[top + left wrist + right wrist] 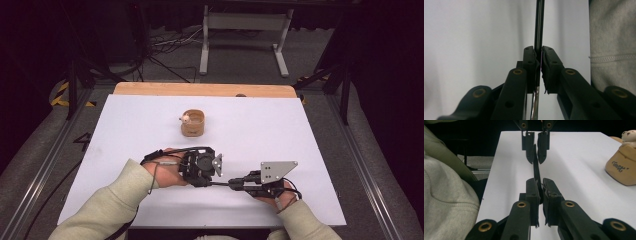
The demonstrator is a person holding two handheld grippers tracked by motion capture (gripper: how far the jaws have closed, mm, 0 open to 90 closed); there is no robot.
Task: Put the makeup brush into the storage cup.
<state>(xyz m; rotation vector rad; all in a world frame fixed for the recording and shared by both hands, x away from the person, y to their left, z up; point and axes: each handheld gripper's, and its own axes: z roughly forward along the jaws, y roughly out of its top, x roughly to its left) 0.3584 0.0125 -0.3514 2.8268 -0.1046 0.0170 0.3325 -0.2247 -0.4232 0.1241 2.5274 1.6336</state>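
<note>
A: Black thin rod (220,184) is held at both ends: the left gripper (538,58) is clamped on one end, the right gripper (539,185) on the other, above the white table (280,130).

B: Keep the 2 hands level, pull straight. The wooden cup (192,123) stands well apart; the floor behind is grey.

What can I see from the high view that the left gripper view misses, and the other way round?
High view alone: the tan cup with a small bear figure at its rim, the wooden table edge, and the right tool facing the left tool. Left gripper view alone: the left tool's pads pressed close on the thin dark rod. Both share the white table surface, the rod and a pale sleeve.
</note>
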